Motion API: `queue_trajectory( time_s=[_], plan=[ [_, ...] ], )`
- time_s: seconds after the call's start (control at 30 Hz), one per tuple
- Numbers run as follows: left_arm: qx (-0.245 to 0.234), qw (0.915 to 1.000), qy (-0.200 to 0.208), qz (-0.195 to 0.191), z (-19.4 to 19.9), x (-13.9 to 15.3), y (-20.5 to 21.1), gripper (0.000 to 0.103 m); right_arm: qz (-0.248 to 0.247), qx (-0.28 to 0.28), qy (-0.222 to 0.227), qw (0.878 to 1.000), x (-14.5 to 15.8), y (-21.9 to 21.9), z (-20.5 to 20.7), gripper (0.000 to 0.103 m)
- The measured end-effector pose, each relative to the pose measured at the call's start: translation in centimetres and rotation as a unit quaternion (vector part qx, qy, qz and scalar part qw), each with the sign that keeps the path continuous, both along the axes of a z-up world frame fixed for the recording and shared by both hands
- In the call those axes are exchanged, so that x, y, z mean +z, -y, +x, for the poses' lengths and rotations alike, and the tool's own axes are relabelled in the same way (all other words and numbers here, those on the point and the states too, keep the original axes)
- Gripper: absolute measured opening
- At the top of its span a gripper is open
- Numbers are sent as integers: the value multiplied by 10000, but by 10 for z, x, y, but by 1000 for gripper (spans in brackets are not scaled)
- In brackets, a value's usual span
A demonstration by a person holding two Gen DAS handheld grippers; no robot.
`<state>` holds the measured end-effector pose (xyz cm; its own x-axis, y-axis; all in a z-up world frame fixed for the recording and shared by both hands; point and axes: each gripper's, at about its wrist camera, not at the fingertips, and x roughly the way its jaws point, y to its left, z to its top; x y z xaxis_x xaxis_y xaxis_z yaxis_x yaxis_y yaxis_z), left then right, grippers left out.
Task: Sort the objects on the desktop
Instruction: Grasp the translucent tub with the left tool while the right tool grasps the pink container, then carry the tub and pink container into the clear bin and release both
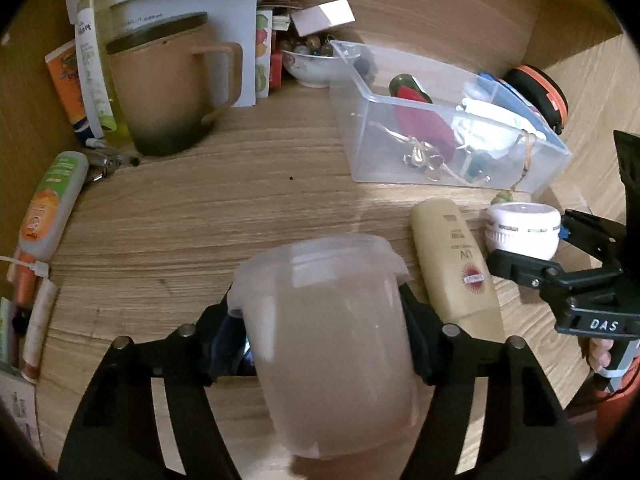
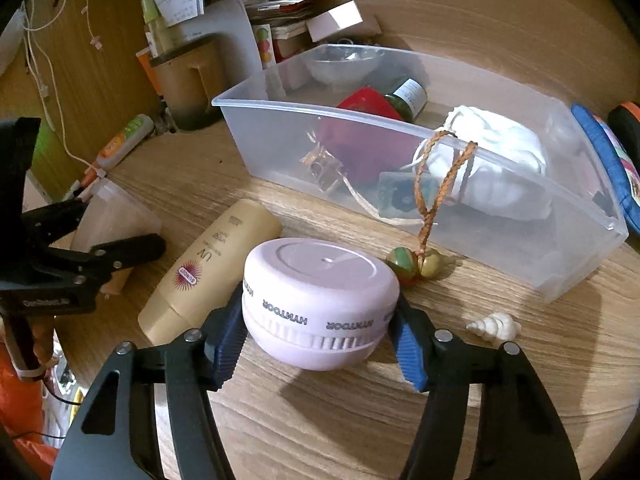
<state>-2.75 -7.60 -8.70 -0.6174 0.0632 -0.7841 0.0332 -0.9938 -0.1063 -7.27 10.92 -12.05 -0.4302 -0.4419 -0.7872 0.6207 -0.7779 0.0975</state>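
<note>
My left gripper (image 1: 320,336) is shut on a translucent plastic cup (image 1: 332,344), held above the wooden desk; the cup also shows in the right wrist view (image 2: 112,220). My right gripper (image 2: 316,332) is around a white round HYNTOOR device (image 2: 320,300) that rests on the desk; its blue pads (image 2: 230,344) sit at both sides of it, and I cannot tell if they press on it. The device also shows in the left wrist view (image 1: 522,230). A beige sunscreen tube (image 2: 212,268) lies just left of it. A clear plastic bin (image 2: 420,168) stands behind.
The bin holds a red pouch (image 2: 364,112), a white cloth bag (image 2: 492,160) and trinkets. A cord with beads (image 2: 416,264) hangs over its front wall. A small seashell (image 2: 494,326) lies at the right. A tan mug (image 1: 168,88), bottles and papers crowd the back left.
</note>
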Motion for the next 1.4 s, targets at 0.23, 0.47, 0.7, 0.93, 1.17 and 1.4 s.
queue_trajectory(
  time_s=[0.23,0.47,0.7,0.93,1.17,1.4],
  plan=[
    [76,10000,-23,-4,1,1,1,67,-171,17,-159,9997,7,-6,3,59],
    [181,9990,-389,123,14,22,5,65,-345,-85,-230,9991,18,-21,7,59],
    [246,9985,-463,169,16,28,4,65,-522,-188,-399,9977,34,-35,11,59],
    [214,9974,-691,44,19,48,-4,65,-641,-280,-565,9959,51,-48,11,59],
    [232,9955,-899,-165,9,72,-7,65,-729,-393,-803,9933,68,-62,8,59],
    [205,9935,-1075,-322,-9,95,-8,65,-831,-537,-1008,9900,87,-79,-1,59]
  ],
)
